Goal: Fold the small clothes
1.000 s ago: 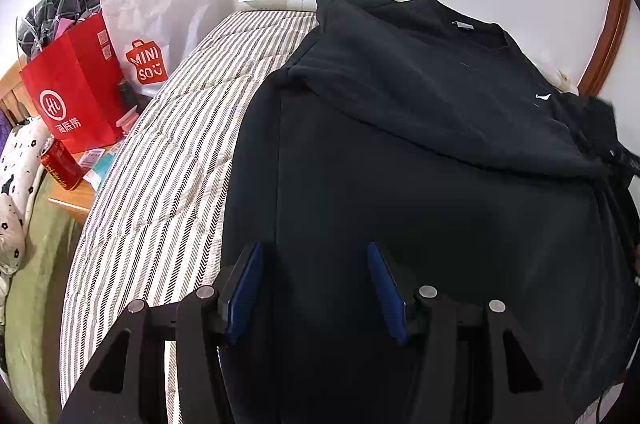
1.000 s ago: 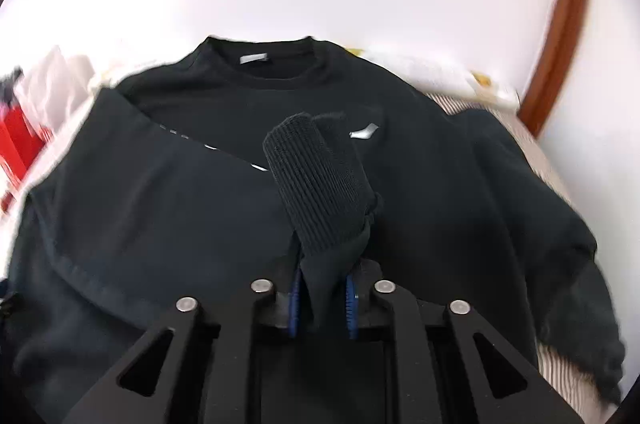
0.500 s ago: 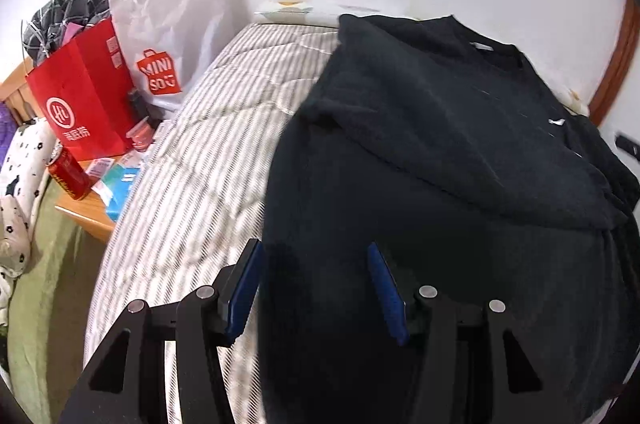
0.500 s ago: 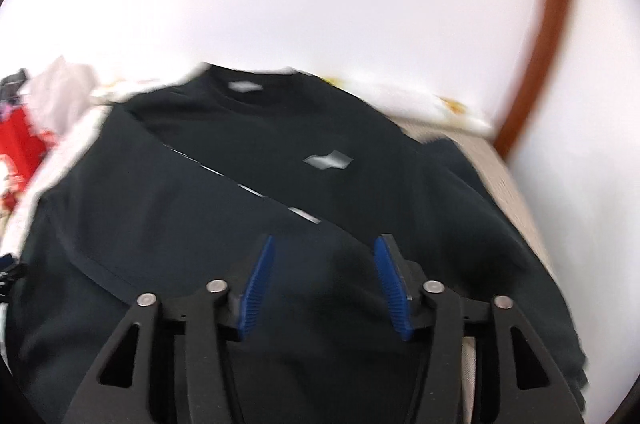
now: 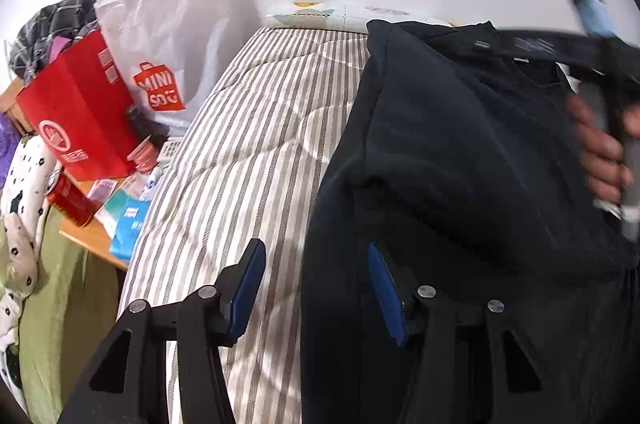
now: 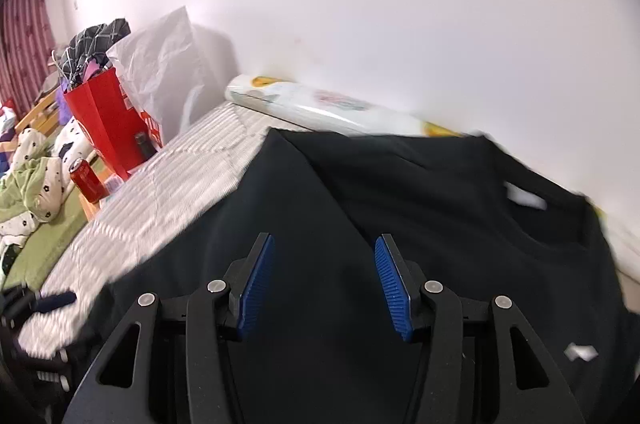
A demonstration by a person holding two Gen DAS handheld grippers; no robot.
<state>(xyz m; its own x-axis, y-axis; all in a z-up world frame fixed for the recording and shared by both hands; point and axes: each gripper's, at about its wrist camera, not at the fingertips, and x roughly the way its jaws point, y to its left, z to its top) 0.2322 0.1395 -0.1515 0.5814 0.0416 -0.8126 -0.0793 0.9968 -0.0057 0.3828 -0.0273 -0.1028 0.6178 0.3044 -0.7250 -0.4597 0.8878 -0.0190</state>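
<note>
A black sweatshirt (image 5: 460, 164) lies spread on a striped mattress (image 5: 248, 164), one sleeve folded across its body. My left gripper (image 5: 316, 288) hovers astride the shirt's left edge, one finger over the mattress and one over the cloth. Its jaws are closing, but the pads press on nothing. My right gripper (image 6: 325, 284) hangs over the shirt's (image 6: 400, 224) left half with nothing between its fingers, and its jaws are closing slightly. The neck label (image 6: 524, 200) and a white chest logo (image 6: 582, 351) show to its right. A hand (image 5: 600, 152) holding the right gripper's handle appears blurred in the left wrist view.
Left of the bed, a wooden bedside table (image 5: 92, 236) carries a red paper bag (image 5: 76, 112), a white Miniso bag (image 5: 172, 36), a red can (image 5: 70, 200) and small boxes. Green bedding (image 5: 52, 304) lies further left. A wrapped roll (image 6: 320, 104) rests along the white wall.
My right gripper let go of the sleeve cuff, opened and swung left across the shirt. My left gripper slid left from over the body to the shirt's left edge.
</note>
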